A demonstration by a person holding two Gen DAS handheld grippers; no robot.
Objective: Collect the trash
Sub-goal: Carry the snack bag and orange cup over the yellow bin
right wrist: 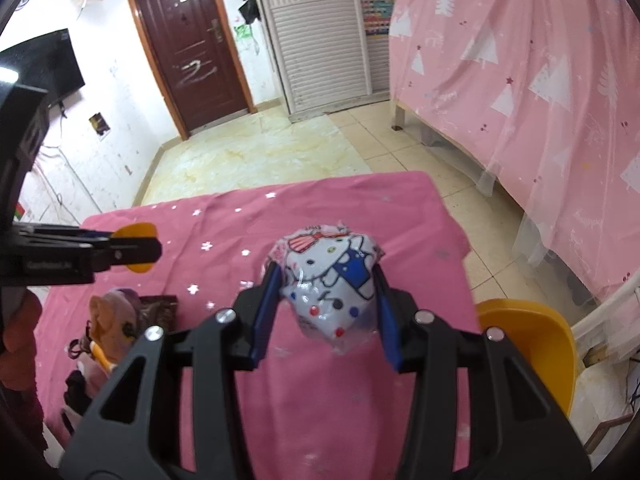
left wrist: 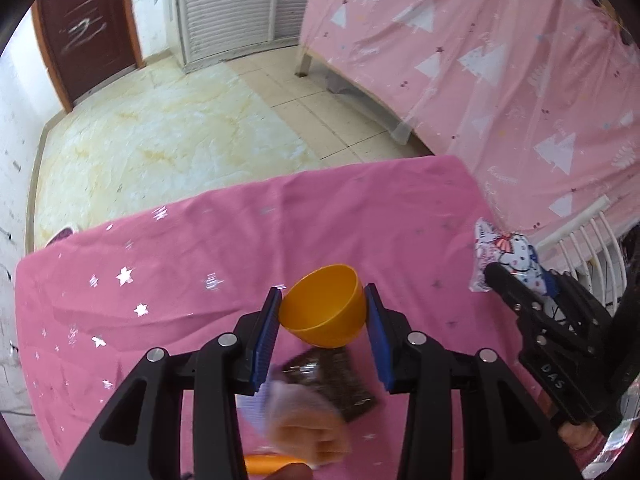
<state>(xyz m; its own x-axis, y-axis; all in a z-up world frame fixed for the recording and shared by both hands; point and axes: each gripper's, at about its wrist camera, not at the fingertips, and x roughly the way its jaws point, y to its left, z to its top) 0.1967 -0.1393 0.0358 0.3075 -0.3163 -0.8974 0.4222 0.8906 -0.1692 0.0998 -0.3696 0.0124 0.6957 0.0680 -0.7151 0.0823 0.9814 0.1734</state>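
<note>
**Both grippers loaded above the pink table**

While the left gripper [left wrist: 323, 308] hangs above the pink star-printed tablecloth [left wrist: 168, 264], its blue pads [left wrist: 269, 336] press on either side of a small orange bowl-shaped shell [left wrist: 324, 306], which sits lifted off the cloth with its open side tilted toward the far edge. Below it, nearer the camera, a dark brown wrapper [left wrist: 340, 384] lies on the cloth, and a blurred pale, crumpled piece [left wrist: 308, 424] lies just beside it at the near edge.

The right gripper [right wrist: 326, 308] is clamped on a crumpled white cartoon-printed packet [right wrist: 332, 284], the pads touching both its sides; the packet is raised above the middle of the table. In the left wrist view the same packet [left wrist: 508, 256] shows at the far right, held past the table's right edge.

From the right wrist view, a heap of wrappers and scraps [right wrist: 116, 320] lies on the near left of the cloth, and a yellow chair [right wrist: 536, 344] stands just beside the table on the right. A pink tree-patterned curtain [right wrist: 520, 80] hangs at far right.
</note>
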